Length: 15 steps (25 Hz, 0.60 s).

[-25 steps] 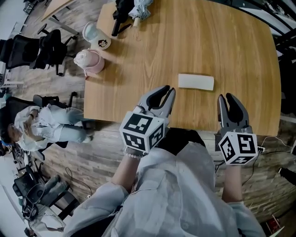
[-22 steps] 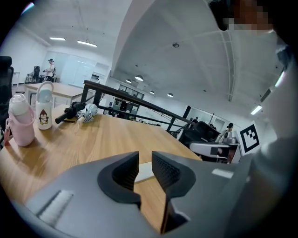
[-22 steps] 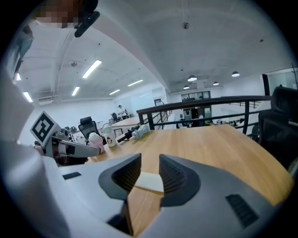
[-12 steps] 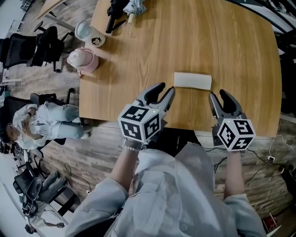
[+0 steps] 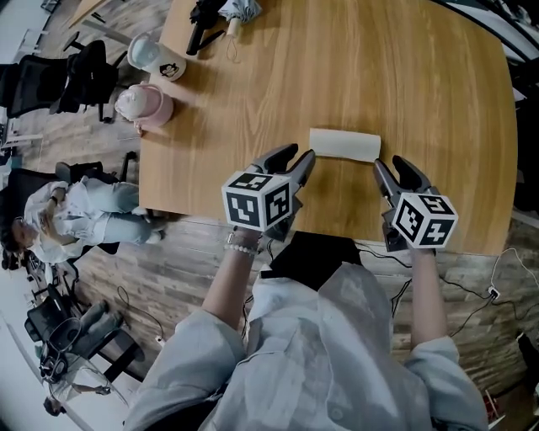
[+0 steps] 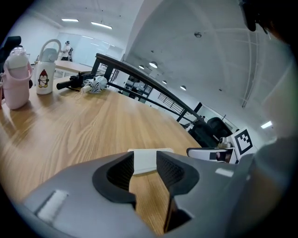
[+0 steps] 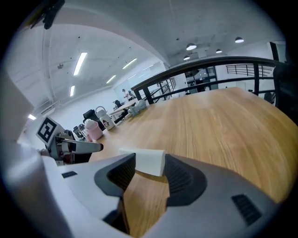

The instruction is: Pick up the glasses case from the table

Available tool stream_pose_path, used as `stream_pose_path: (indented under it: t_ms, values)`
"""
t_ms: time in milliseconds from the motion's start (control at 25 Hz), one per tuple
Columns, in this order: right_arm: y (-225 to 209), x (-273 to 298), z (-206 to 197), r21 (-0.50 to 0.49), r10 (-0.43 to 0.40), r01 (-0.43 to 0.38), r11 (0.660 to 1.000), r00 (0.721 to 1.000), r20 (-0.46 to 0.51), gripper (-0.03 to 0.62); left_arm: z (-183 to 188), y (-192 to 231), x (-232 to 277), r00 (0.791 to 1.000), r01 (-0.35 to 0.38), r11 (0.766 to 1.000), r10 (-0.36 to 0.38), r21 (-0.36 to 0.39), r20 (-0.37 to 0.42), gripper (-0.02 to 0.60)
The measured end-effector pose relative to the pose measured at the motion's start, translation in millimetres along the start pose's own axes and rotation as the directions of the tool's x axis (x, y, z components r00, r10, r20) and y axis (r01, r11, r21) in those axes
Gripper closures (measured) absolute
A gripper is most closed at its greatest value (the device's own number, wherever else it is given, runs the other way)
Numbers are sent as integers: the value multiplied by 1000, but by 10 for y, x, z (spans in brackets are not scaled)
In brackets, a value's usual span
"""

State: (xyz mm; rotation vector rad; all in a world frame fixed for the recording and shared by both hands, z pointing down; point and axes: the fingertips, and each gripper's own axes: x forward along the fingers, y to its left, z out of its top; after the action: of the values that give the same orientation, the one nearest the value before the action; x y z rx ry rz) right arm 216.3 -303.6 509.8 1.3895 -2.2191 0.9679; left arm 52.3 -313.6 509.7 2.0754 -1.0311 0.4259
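Note:
The white glasses case (image 5: 344,145) lies flat on the wooden table (image 5: 421,76), near its front edge. My left gripper (image 5: 289,159) is just short of the case's left end; my right gripper (image 5: 392,171) is just short of its right end. Both have just been opening and stand open, nothing between the jaws. In the left gripper view the case (image 6: 145,160) shows beyond the gap of the left gripper (image 6: 145,168). In the right gripper view the case (image 7: 145,161) lies just past the tips of the right gripper (image 7: 150,173), apart from them.
At the table's far left corner stand a pink bottle (image 5: 143,105), a white mug (image 5: 155,57), and a black object with a folded umbrella (image 5: 221,12). A seated person (image 5: 72,215) and office chairs are on the floor to the left. Cables lie on the floor at right.
Both grippers have moved forward and down toward the case, one at each end. Their jaws have spread wider than one second ago.

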Motion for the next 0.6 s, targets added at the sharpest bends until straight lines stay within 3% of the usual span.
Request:
stream_pose_path:
  t_ms: [600]
  values:
    - [-194,438,-222,118,75,-67,991,995,-65,422,-184,272,296,997,-64,995,60,-70,-55,443]
